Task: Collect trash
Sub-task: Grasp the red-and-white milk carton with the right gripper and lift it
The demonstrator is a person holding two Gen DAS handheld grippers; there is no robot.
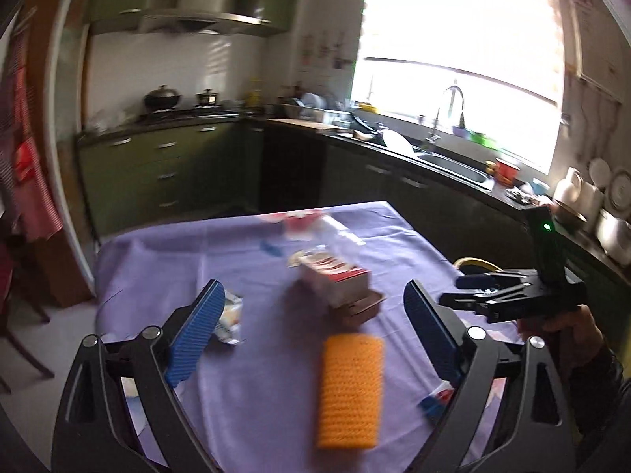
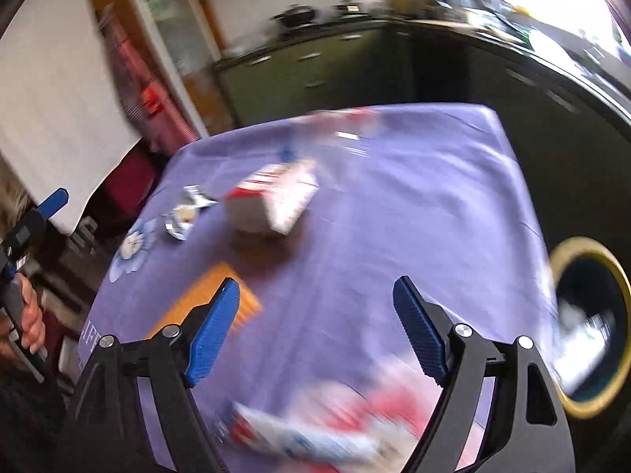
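Observation:
Trash lies on a table with a purple cloth (image 1: 244,268). A red and white carton (image 1: 335,280) sits mid-table on a brown box (image 1: 361,307); the carton also shows in the right wrist view (image 2: 272,201). An orange ribbed foam sleeve (image 1: 351,390) lies near me, also in the right wrist view (image 2: 213,299). A crumpled wrapper (image 1: 228,315) lies by my left finger, also in the right wrist view (image 2: 185,213). My left gripper (image 1: 315,315) is open and empty above the table. My right gripper (image 2: 315,315) is open and empty over a blurred red and white wrapper (image 2: 327,429).
A bin with a yellow rim (image 2: 591,331) stands beside the table's right edge. A clear plastic bottle (image 1: 339,240) and a red packet (image 1: 299,222) lie at the far end. Green kitchen cabinets (image 1: 165,165) and a sink counter (image 1: 453,161) surround the table.

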